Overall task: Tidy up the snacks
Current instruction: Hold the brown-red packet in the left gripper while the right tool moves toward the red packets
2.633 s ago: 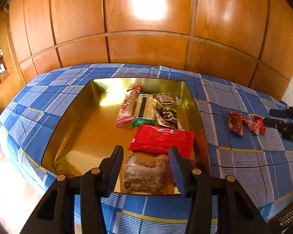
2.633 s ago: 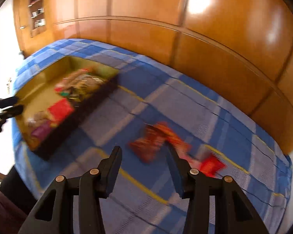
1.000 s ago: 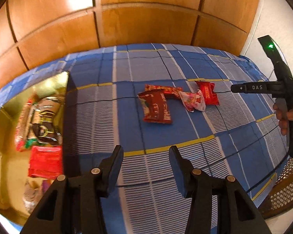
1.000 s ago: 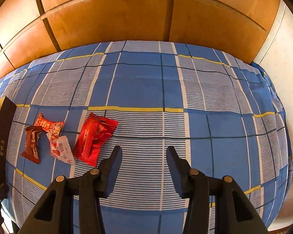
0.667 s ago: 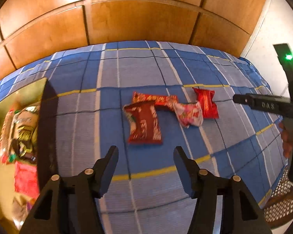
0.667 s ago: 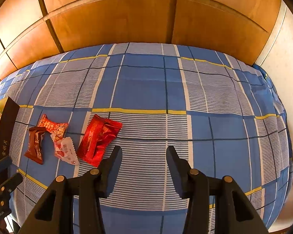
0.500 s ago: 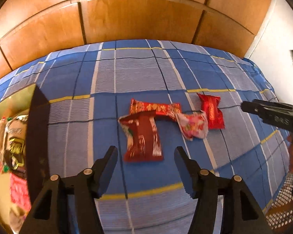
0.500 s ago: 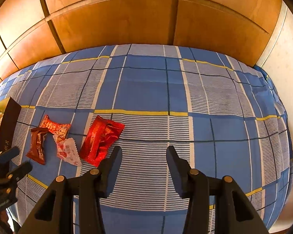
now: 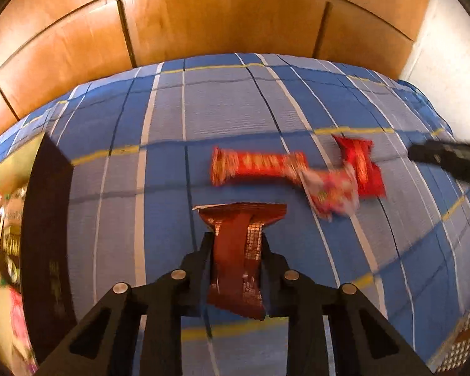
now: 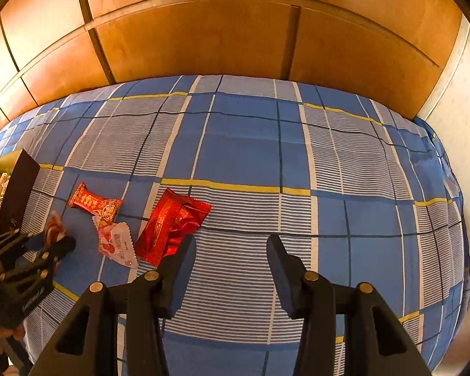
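- The left gripper (image 9: 236, 244) has just been closing, and in its own view its jaws now pinch a dark brown snack packet (image 9: 239, 250) from both sides, the packet's top edge fanning out above the fingertips.
- The right wrist view shows the same grip from the side: the left gripper (image 10: 51, 242) sits low at the left edge, with only a crumpled bit of the brown packet (image 10: 51, 228) visible at its tips.
- The right gripper (image 10: 232, 250) is open with nothing between its jaws, over the blue checked cloth (image 10: 250, 156).
- The left view catches just one dark end of the right gripper (image 9: 445, 159) at the right edge, too little to judge its jaws.
- Three snacks lie loose on the cloth: a long red bar (image 9: 257, 164), a pink-and-white packet (image 9: 332, 192) overlapping its right end, and a bright red packet (image 9: 360, 166) just beyond.
- In the right view the bright red packet (image 10: 172, 225) lies just beside the right gripper's left finger, with the pink-and-white packet (image 10: 117, 241) and the red bar (image 10: 94, 203) further left.
- The gold box (image 9: 47, 219) stands at the left of the cloth; the left view shows blurred snacks inside it, while the right view shows little but its dark wall (image 10: 15, 191).
- A person's fingers (image 10: 0, 333) show only in the right view, at the lower left.
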